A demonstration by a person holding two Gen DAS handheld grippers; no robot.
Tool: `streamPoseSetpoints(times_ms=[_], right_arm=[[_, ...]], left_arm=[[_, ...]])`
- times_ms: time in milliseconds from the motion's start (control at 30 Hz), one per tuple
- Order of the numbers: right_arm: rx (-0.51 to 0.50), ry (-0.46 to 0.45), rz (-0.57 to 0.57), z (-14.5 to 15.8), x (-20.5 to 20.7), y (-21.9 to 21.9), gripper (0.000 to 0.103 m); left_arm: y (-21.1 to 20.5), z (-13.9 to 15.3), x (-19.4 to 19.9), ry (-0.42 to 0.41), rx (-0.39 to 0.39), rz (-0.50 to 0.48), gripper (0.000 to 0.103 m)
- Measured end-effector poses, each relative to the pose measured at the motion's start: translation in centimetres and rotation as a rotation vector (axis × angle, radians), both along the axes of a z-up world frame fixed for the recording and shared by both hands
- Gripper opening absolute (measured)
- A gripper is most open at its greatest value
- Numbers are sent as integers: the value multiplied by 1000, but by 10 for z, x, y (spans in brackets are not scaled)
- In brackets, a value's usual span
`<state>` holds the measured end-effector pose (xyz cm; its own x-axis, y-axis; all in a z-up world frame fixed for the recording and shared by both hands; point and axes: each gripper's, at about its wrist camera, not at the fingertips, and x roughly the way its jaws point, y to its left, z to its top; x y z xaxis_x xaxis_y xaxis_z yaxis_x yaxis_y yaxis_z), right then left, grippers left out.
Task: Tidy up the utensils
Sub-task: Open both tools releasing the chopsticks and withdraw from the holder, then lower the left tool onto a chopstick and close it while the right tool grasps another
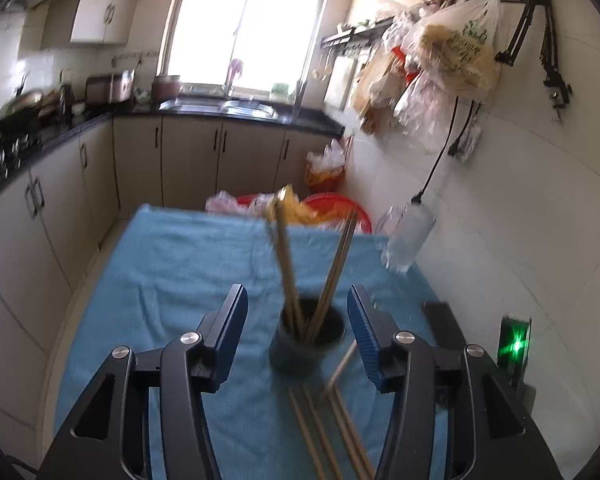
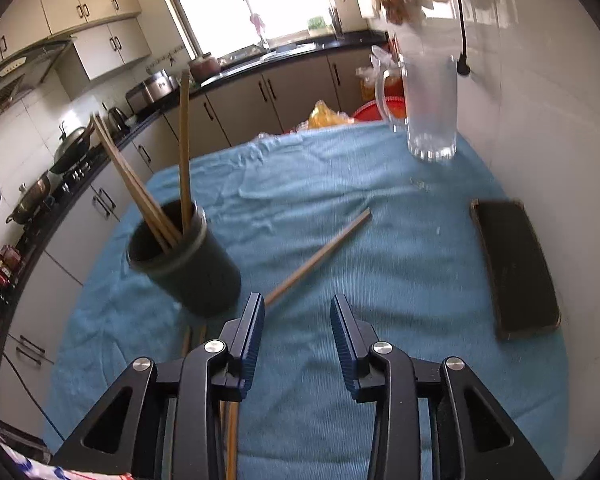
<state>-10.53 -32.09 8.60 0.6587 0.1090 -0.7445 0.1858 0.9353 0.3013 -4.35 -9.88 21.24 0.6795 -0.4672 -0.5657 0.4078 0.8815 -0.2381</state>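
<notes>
Both grippers, left (image 1: 296, 308) and right (image 2: 297, 316), gape with nothing between the fingers. Loose chopsticks (image 1: 328, 428) lie on the cloth (image 2: 340, 184) nearest; beyond stands the cup (image 2: 188, 264) holding more chopsticks; farther, a glass mug (image 2: 430, 100).

left gripper (image 1: 296, 308): matte black linkage frame with triangular cut-outs, round silver pivot screws at the joints. fingers (image 1: 230, 332) carry dark blue ribbed pads on the inner faces, black backing plates behind.

right gripper (image 2: 297, 316): same build, black arms, silver screws, triangular openings at 7 and 5 o'clock. blue ribbed pads (image 2: 346, 342) along the inner faces. no markings legible.
</notes>
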Motion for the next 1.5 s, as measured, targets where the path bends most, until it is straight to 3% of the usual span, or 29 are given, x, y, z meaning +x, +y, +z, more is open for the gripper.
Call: streamPoseSetpoints(times_ms=[167,267,367,600,833,1000,1367,1433,1500], right_arm=[[9,76,87,-30,-19,29,38],[19,98,135,-45,-31,48,38],[11,101,156,-52,-37,60,38],[-72,103,173,-58,-38,77,38],[-130,96,164,-58,-41,81,32],[-106,112,136,-59,-40,72,10],[-106,169,118,-57,-74,44,9],[-124,174,129,-56,-77,44,12],[-144,176,133,-56,-75,45,25]], left_arm=[[6,-77,-15,186,24,-18,50],[-3,-114,-19,273,46,-39,37],[-20,-143,-26,303,94,-83,31],[-49,-178,-24,342,181,-129,21],[-60,-190,-24,347,245,-124,11],[-53,-188,-23,363,244,-100,8],[-17,-185,-44,412,276,-141,7],[-15,-182,-46,418,280,-154,7],[-16,-179,-46,409,278,-157,7]])
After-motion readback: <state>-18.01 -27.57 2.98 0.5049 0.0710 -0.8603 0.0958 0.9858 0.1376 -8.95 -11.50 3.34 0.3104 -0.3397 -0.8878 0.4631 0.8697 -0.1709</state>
